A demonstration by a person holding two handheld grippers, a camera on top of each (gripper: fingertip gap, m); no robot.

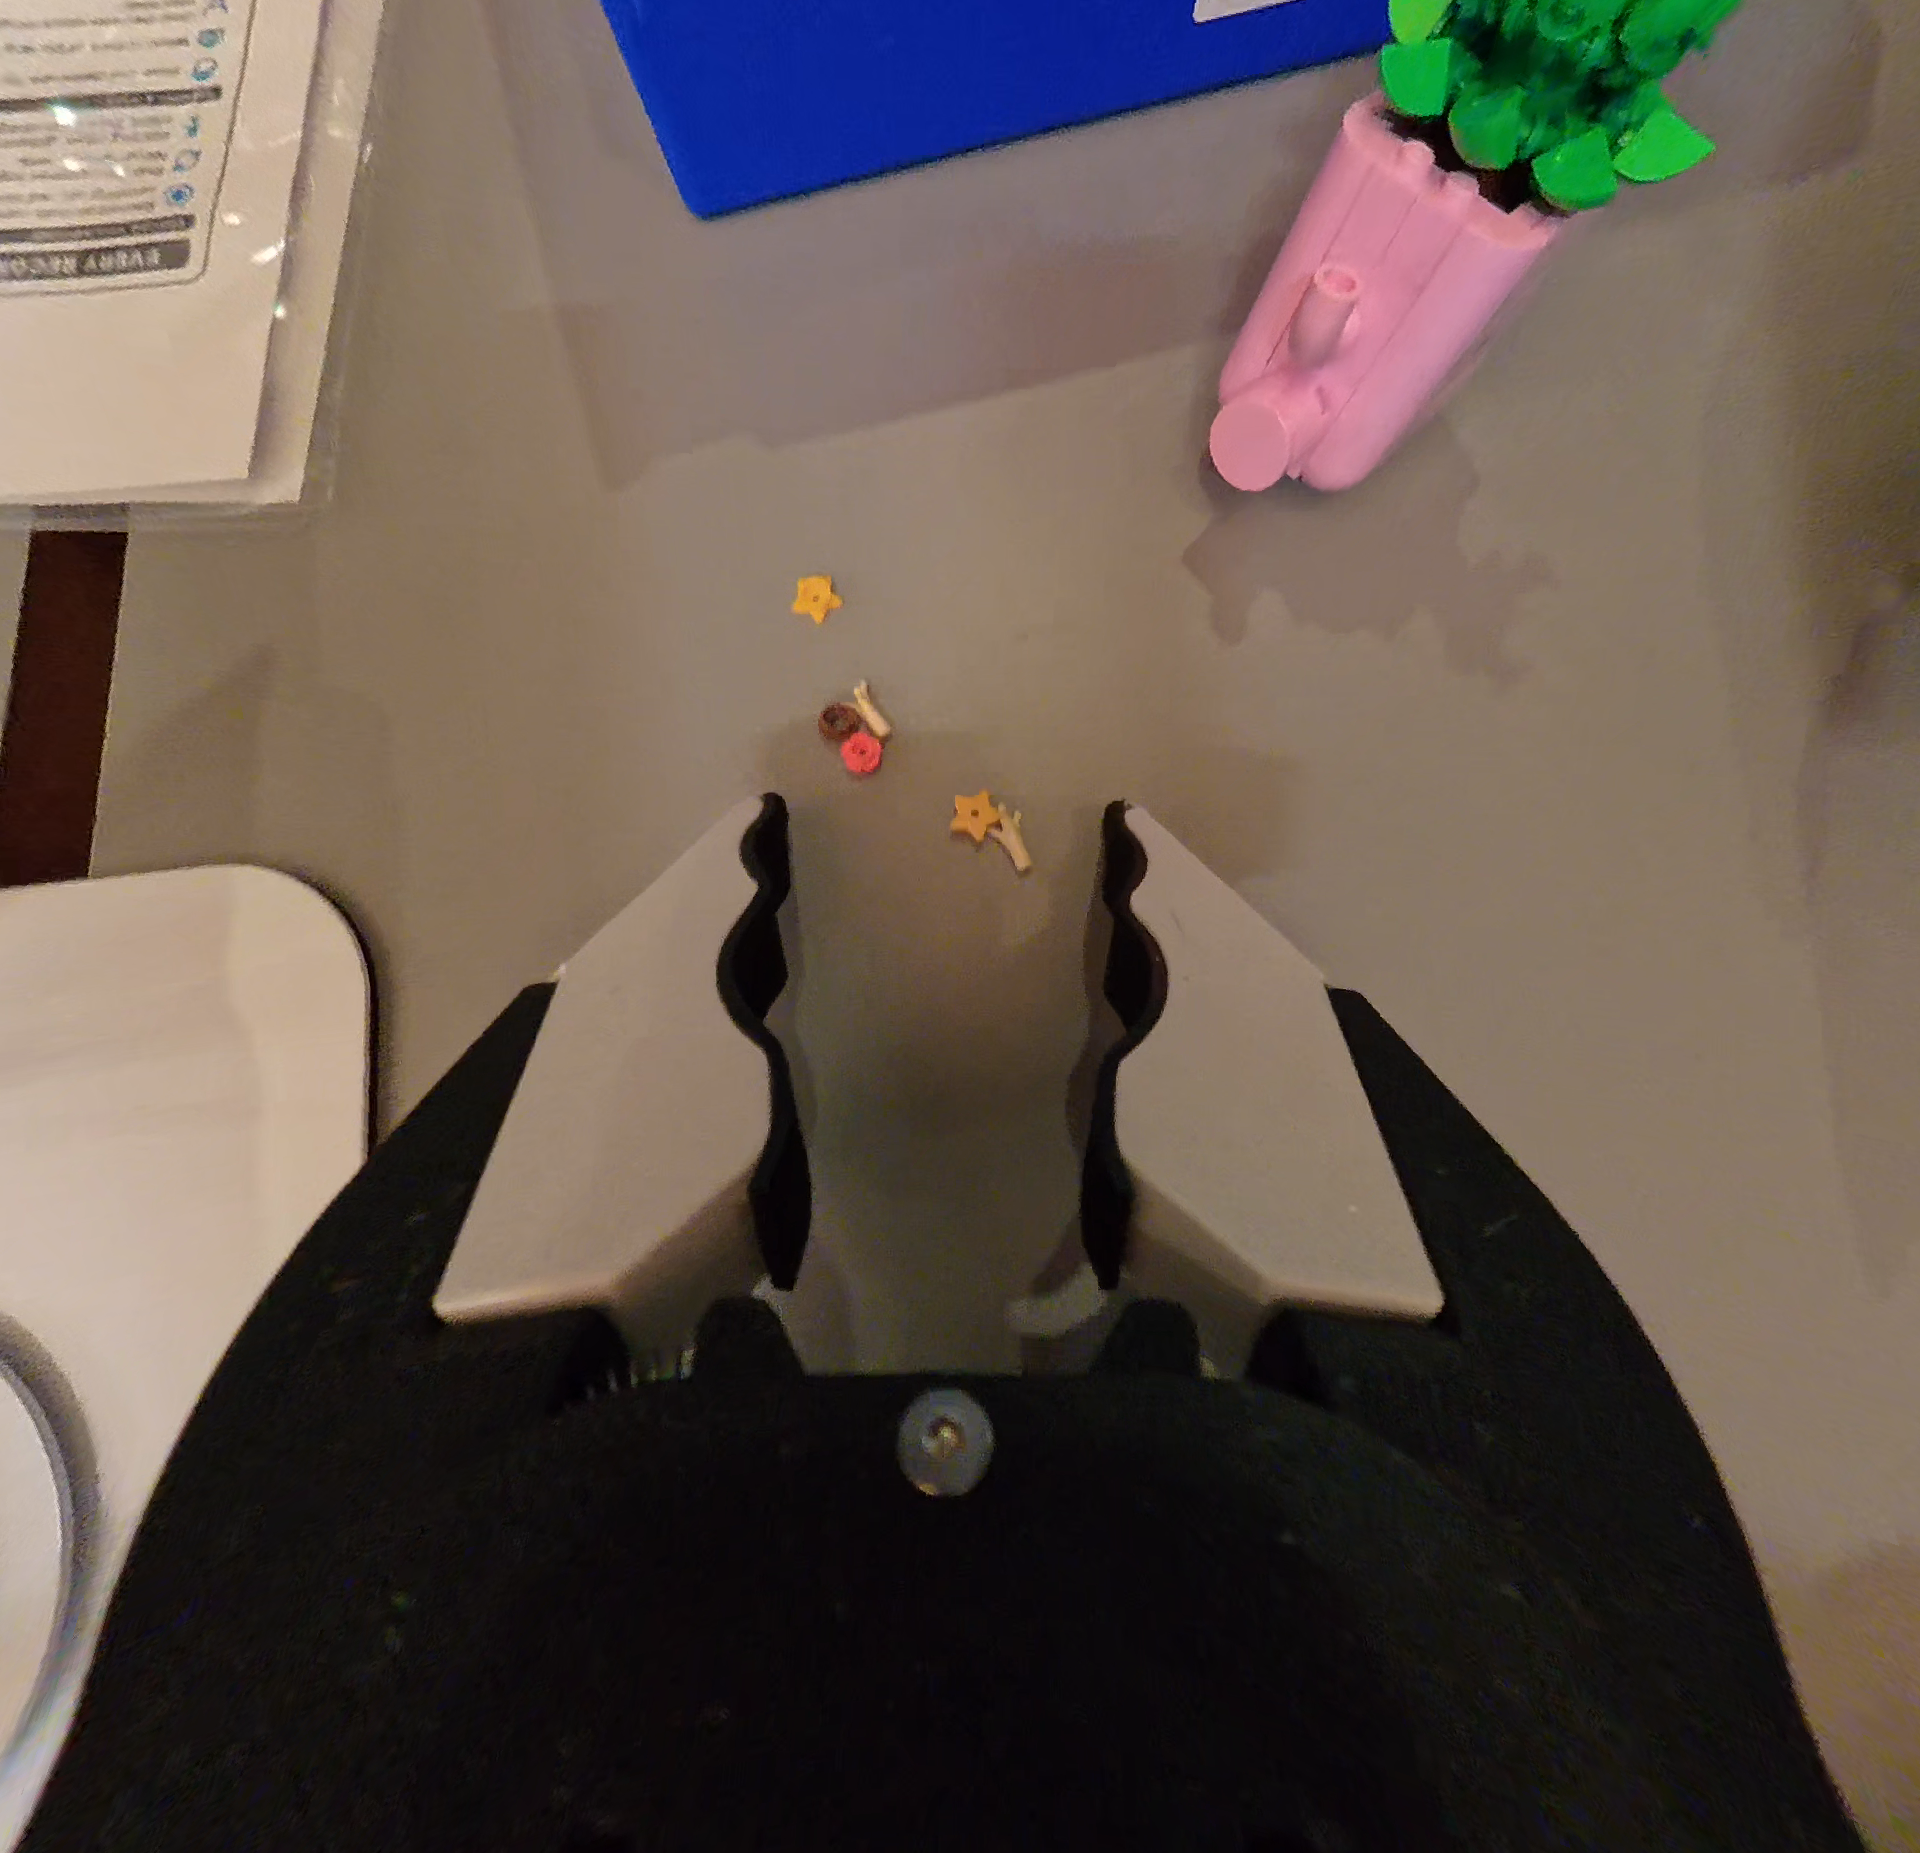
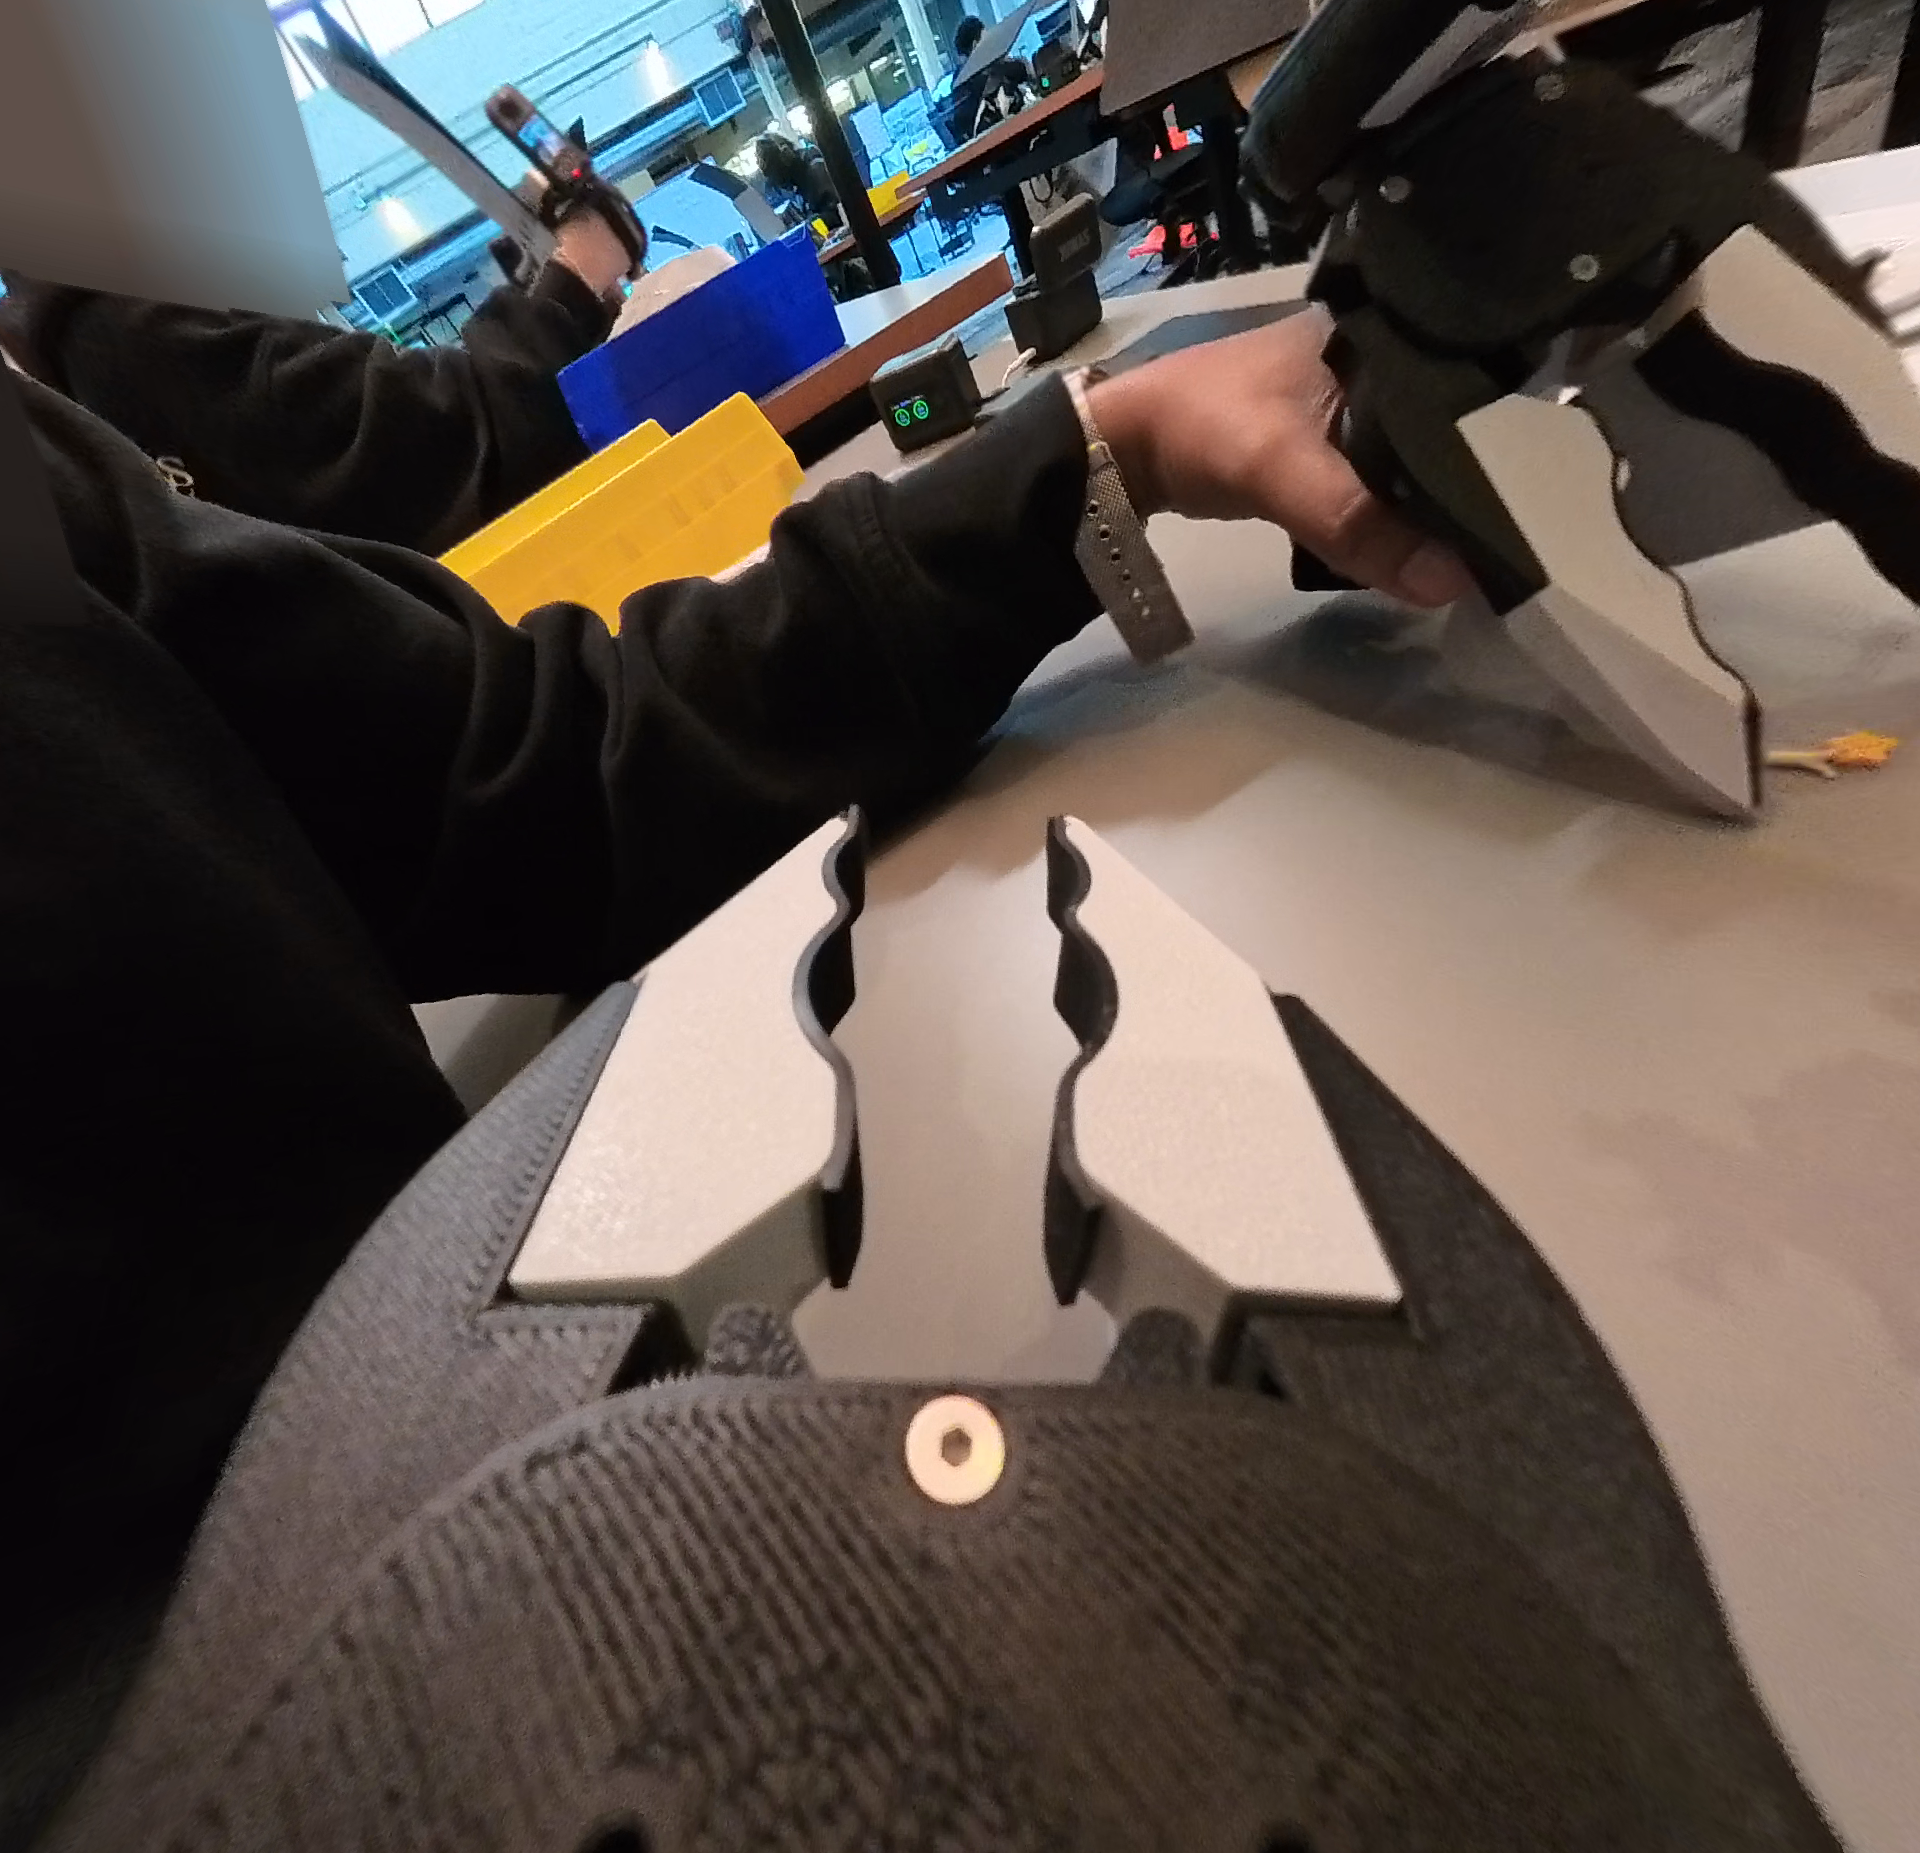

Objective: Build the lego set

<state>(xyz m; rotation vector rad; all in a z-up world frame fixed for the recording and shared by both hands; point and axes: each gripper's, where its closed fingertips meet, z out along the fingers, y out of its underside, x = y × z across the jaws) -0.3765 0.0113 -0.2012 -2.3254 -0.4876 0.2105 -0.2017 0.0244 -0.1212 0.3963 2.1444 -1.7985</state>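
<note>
In the left wrist view, small loose pieces lie on the grey table: a yellow star, a brown ring touching a red round piece and a cream stem, and an orange star on a cream stem. My left gripper is open and empty, tips just short of them, the orange star between its fingers. A pink pot with a green plant lies tilted at the far right. My right gripper is open and empty, low over the table. The left gripper and the orange star piece show there too.
A blue bin stands at the back, a printed sheet at the far left and a white tray at the near left. In the right wrist view a black sleeve crosses the table; a yellow bin sits behind it.
</note>
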